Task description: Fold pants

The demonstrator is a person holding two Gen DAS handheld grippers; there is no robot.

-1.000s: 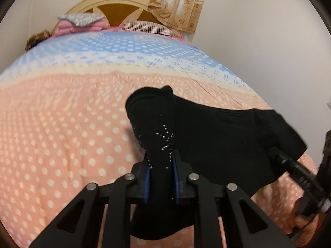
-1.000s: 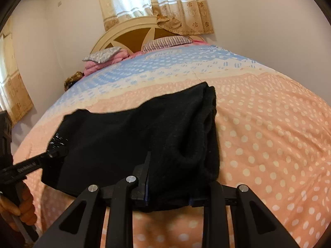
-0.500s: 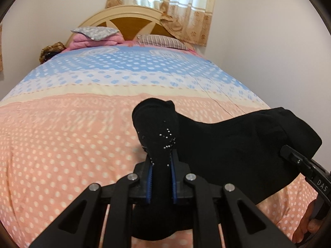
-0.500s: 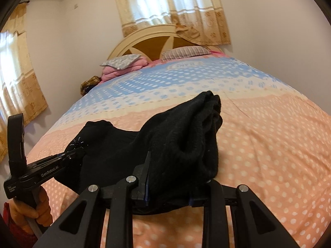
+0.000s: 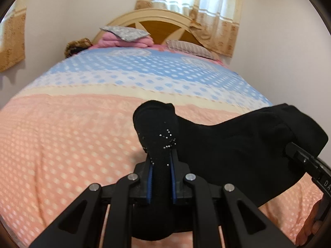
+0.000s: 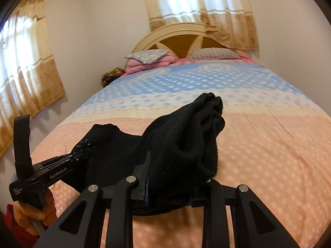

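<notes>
Black pants (image 5: 238, 144) hang stretched between both grippers above the bed. My left gripper (image 5: 161, 159) is shut on one bunched end, which bears small shiny studs (image 5: 167, 138). In the right wrist view my right gripper (image 6: 178, 165) is shut on a thick wad of the black pants (image 6: 186, 136), which piles up over its fingers and hides their tips. The left gripper (image 6: 76, 155) shows there at the lower left, held by a hand (image 6: 31, 212). The right gripper's body (image 5: 306, 163) pokes in at the right edge of the left wrist view.
The bed (image 5: 62, 144) has a dotted cover, pink near me and blue farther off. Folded pink bedding with a grey pillow (image 6: 149, 59) and a striped pillow (image 6: 213, 53) lie by the headboard (image 6: 186, 39). Walls flank the bed and curtains (image 6: 26, 82) hang at left.
Both grippers have risen and tipped upward with the pants still clamped. More of the wall, headboard and curtains now shows, and the cloth hangs higher off the cover.
</notes>
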